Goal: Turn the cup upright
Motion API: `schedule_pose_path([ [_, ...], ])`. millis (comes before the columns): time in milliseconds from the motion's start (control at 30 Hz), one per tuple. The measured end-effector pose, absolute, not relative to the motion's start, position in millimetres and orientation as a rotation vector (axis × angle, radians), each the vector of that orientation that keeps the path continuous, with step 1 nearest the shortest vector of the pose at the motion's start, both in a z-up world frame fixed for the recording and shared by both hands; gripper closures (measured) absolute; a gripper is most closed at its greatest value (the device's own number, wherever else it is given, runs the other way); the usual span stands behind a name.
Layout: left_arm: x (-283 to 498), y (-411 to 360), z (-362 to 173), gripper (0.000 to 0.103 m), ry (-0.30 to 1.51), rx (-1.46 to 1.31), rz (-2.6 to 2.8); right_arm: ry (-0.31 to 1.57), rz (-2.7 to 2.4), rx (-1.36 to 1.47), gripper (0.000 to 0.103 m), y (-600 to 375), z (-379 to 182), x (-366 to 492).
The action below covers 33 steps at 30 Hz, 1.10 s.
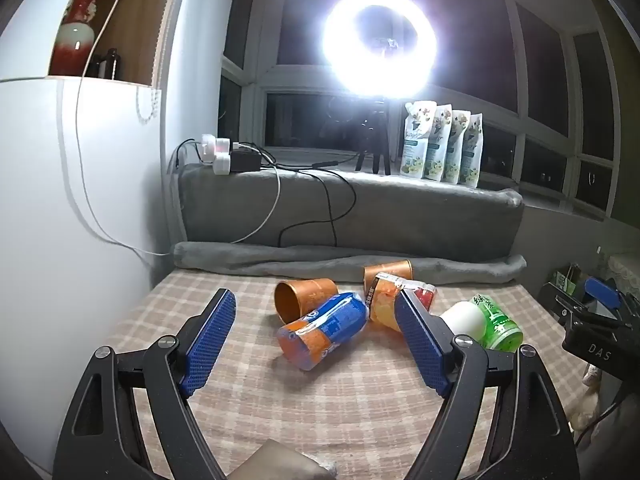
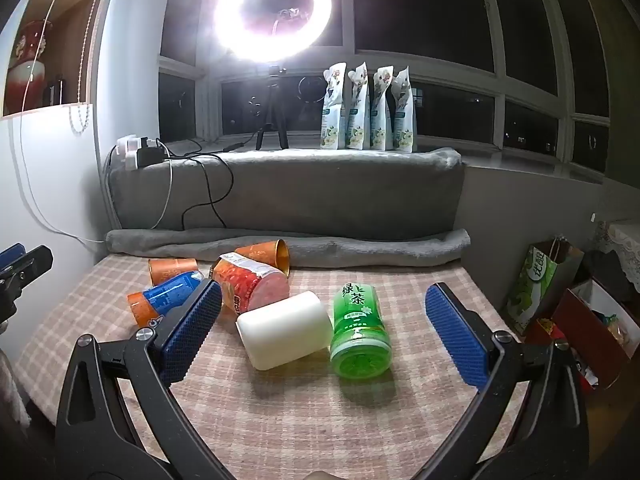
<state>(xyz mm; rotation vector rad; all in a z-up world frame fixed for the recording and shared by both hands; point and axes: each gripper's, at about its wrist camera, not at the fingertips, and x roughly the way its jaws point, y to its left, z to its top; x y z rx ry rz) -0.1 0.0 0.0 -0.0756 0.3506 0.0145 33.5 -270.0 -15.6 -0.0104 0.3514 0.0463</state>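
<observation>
Several cups lie on their sides on the checked tablecloth [image 1: 344, 408]. In the left wrist view an orange paper cup [image 1: 304, 295] and a blue-and-orange cup [image 1: 324, 330] lie between my left gripper's [image 1: 314, 300] open fingers, a little ahead of them. A second orange cup [image 1: 387, 270], a red-orange cup [image 1: 390, 300], a white cup [image 1: 464, 317] and a green cup [image 1: 500, 322] lie to the right. In the right wrist view the white cup [image 2: 285, 330] and green cup [image 2: 359, 332] lie between my open, empty right gripper's [image 2: 322, 292] fingers.
A rolled grey blanket [image 1: 348, 262] edges the table's far side, below a grey-covered sill with a power strip [image 1: 220, 154], cables, a ring light [image 1: 378, 46] on a tripod and several pouches [image 1: 442, 144]. A white wall stands left. Bags [image 2: 536, 284] sit right of the table.
</observation>
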Motion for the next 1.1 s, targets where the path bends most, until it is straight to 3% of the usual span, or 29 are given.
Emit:
schedule_pose_path([
  [1100,-1.1,-0.5,2.6,0.021,0.352,-0.068,0.017,0.361,0.053,0.002,0.000,-269.5,-16.9,33.7],
])
